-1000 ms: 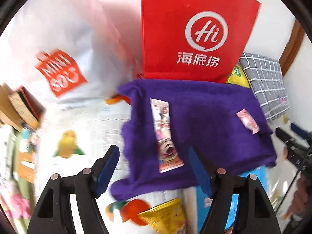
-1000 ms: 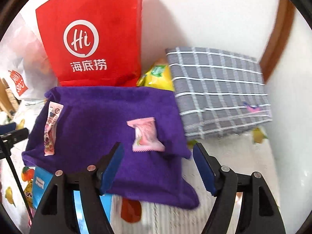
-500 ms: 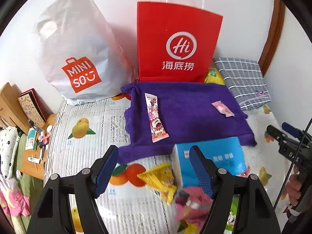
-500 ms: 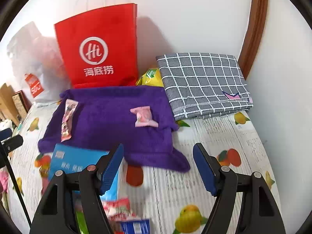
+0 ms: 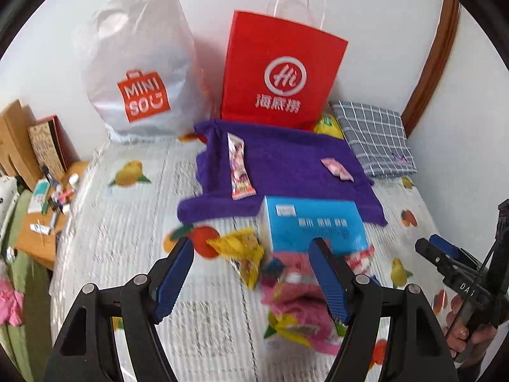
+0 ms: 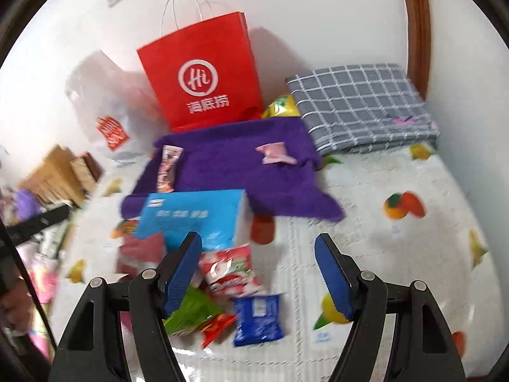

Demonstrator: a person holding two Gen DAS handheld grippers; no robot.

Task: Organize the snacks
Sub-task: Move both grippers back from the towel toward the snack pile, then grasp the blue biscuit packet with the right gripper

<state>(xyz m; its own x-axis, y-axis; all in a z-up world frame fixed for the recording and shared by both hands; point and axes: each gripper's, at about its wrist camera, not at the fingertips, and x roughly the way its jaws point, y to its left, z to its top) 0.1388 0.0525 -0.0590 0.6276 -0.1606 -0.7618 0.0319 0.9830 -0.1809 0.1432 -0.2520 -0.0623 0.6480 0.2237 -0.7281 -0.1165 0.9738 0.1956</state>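
On bed (image 6: 397, 172), fruit-print sheet. Red paper bag (image 5: 280, 73) stands by wall. Purple towel (image 5: 286, 162) lies flat before it. Long snack packet (image 5: 238, 167) and pink candy (image 5: 336, 168) lie on towel, well apart. Blue box (image 5: 313, 222) touches towel's near edge. Snack pile (image 6: 235, 286) near box, blurry; maybe six packs. Left tool (image 5: 253, 278) open, holds nothing. Right tool (image 6: 259, 273) open, holds nothing.

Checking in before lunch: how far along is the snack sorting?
Done: a long sachet and a pink candy lie on the purple towel. In hand: nothing; both hand-held grippers are open. Left: the loose packets by the blue box.
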